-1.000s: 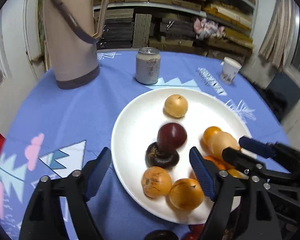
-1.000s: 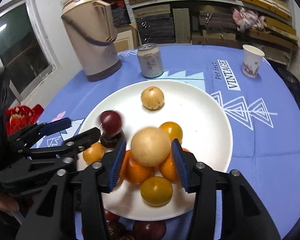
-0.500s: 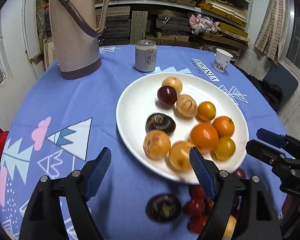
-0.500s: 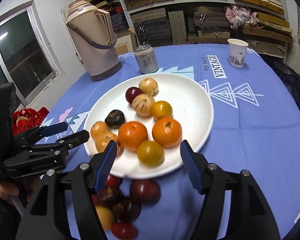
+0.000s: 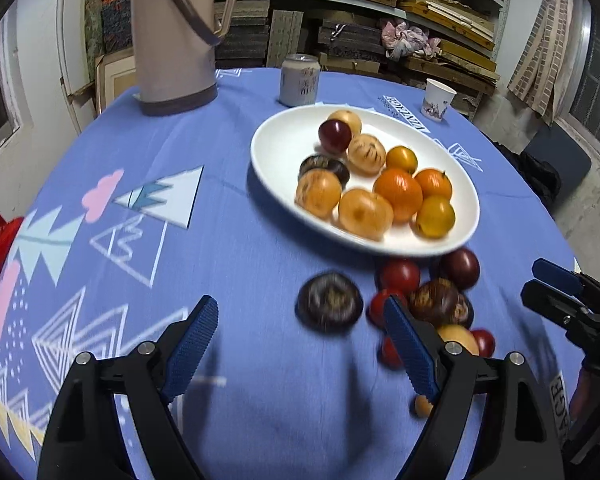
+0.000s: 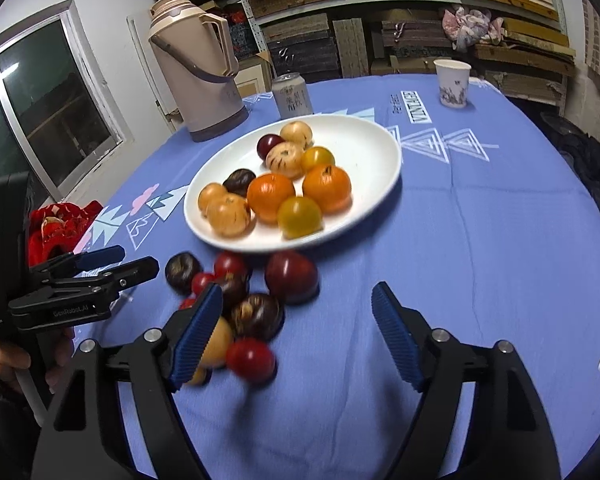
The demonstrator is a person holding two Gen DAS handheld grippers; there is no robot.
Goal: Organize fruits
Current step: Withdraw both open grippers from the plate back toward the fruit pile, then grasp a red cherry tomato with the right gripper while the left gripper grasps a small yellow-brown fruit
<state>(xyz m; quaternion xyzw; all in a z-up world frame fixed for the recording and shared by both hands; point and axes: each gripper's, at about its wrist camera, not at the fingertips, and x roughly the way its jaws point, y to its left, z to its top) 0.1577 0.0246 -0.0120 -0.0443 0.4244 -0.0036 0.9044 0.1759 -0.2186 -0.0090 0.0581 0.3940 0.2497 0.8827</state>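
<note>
Your left gripper (image 5: 300,344) and right gripper (image 6: 298,332) gape empty, jaws just widening; their fingers hide some blurred loose fruits (image 6: 256,312).

White oval plate (image 6: 364,136), centre of right-wrist frame: nine fruits lie on its left half. Two oranges (image 6: 271,196) side by side, yellow tomato (image 6: 300,216) in front, pale tan fruits (image 6: 228,214) at the left, one dark plum (image 6: 269,145) near the back. Loose heap (image 6: 256,316) on the blue cloth below the plate, lower left: red tomatoes, dark purple fruits, blurred.
</note>
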